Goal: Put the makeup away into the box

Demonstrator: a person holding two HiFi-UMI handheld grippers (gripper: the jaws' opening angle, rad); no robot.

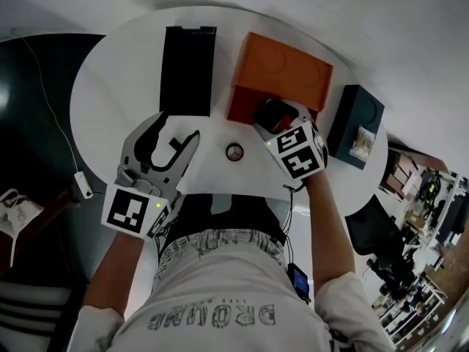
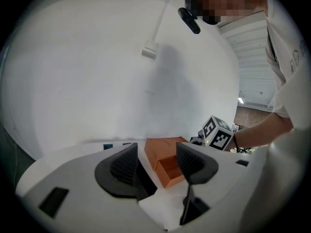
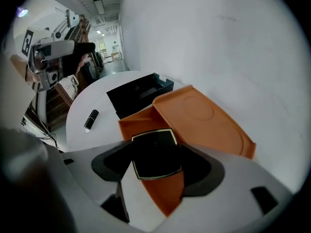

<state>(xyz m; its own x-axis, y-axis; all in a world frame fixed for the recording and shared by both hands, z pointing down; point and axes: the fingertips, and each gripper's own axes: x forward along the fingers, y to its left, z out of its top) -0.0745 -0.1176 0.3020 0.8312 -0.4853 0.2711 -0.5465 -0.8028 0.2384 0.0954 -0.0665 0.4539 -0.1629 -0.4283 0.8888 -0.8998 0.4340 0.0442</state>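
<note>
Gripping glossy black square compact [image 3: 154, 153] | right tool [image 3: 155, 166] over orange box [image 3: 209, 118] | left tool [image 2: 158, 163] wide, empty

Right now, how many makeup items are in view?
2: a black compact in the right gripper above the orange box, and a small black tube on the table. More may be hidden inside the box.

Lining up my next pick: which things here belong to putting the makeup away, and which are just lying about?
Job: black compact, held in the right gripper jaws over the orange box and its open drawer; small black tube on the table, probably lipstick.
Lying about, it seems: long black tray; dark teal box.
</note>
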